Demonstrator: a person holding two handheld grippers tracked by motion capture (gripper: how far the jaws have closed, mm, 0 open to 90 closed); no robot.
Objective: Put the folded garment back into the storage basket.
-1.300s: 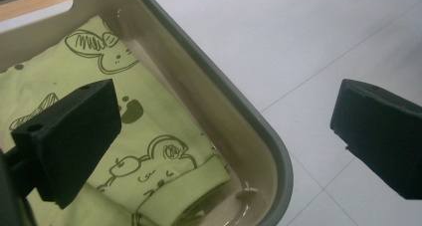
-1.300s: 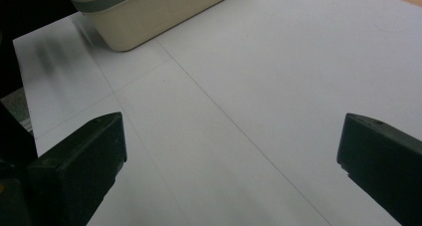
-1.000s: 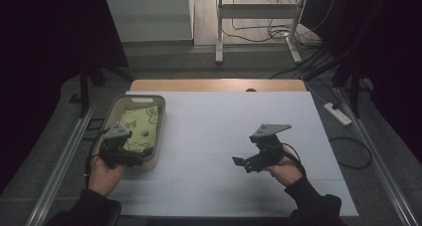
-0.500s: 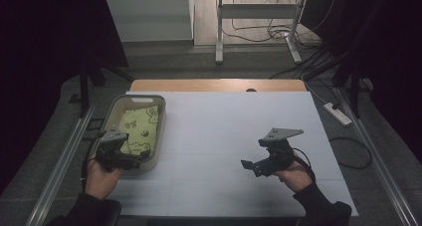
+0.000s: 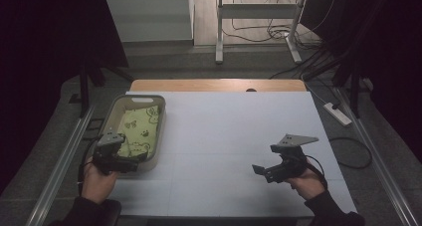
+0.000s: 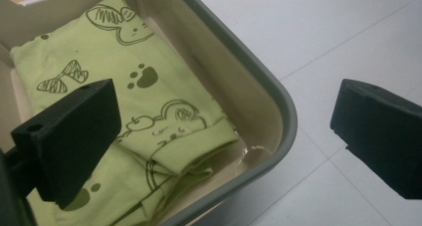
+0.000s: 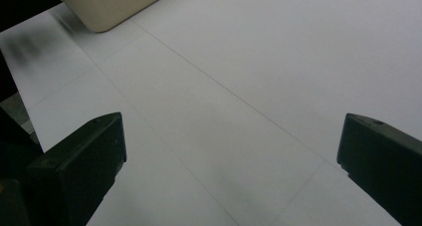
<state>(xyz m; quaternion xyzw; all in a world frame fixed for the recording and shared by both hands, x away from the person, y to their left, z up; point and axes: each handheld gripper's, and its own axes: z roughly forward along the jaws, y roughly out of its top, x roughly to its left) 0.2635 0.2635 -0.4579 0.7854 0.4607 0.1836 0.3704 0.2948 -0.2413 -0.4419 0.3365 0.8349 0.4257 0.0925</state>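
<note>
"Both tongs have slid back toward the person since before. From up high, what's near?"

"One left tong (image 5: 130, 165), spread, at the near corner of one tub (image 5: 119, 108). One right tong (image 5: 260, 171), spread, far off on the table (image 5: 234, 131)."

"Left tong view?"

"One green cloth (image 6: 144, 116) lies folded in the tub, under the jaws."

"Right tong view?"

"Bare table between its jaws. Looks like the cloth is put away; next, maybe just rest."
</note>
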